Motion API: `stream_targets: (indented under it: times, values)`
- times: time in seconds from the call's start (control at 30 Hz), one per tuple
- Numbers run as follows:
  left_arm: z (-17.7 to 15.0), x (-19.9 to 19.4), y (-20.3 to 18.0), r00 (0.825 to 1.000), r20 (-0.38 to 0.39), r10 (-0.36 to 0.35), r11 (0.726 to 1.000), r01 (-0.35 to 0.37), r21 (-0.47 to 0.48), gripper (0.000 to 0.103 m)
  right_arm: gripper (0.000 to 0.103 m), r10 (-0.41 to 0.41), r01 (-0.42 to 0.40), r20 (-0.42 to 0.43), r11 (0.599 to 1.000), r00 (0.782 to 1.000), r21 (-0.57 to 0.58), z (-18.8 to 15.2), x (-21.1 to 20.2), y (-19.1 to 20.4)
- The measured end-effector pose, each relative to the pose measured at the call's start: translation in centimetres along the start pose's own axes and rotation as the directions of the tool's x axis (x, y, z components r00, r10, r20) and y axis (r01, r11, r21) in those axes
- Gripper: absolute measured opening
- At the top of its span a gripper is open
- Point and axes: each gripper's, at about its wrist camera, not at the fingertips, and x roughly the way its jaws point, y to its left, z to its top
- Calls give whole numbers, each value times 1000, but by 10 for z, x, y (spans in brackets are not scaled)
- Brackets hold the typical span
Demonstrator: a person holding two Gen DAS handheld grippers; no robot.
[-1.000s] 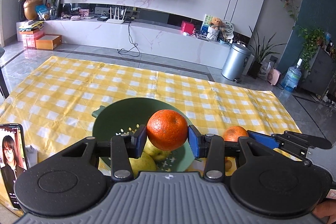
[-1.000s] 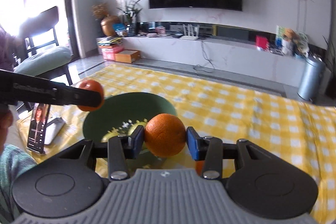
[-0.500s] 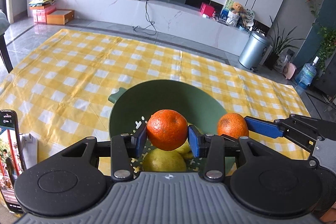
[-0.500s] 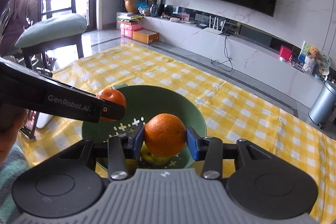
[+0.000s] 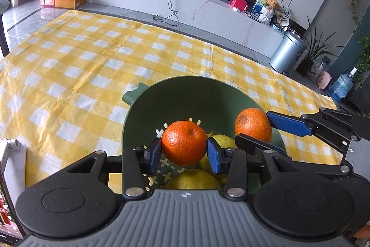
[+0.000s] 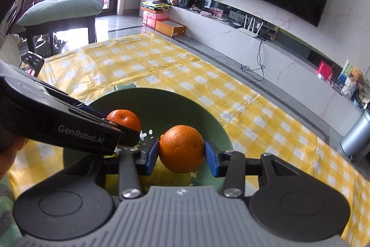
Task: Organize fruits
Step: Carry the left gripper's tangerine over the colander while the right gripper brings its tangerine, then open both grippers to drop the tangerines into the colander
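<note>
Orange mandarins sit clamped in both grippers above the green colander: left gripper grips one mandarin, right gripper grips another mandarin, over yellow-green fruits.

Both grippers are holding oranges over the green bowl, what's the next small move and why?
Probably lower both a little, then open the jaws. The left orange and the right orange hang above the green bowl, clear of the yellow-green fruits inside.
</note>
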Motion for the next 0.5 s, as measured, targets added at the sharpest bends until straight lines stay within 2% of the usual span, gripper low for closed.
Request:
stream_targets:
  times: [0.17,0.5]
  values:
    - [0,6,4,1000,-5,0,1000,0,-11,48,41,-9,8,-11,999,1000,-52,2,16,-1]
    - [-1,10,-2,1000,-3,14,1000,-14,10,48,41,2,-3,-27,999,1000,-33,-2,26,-5]
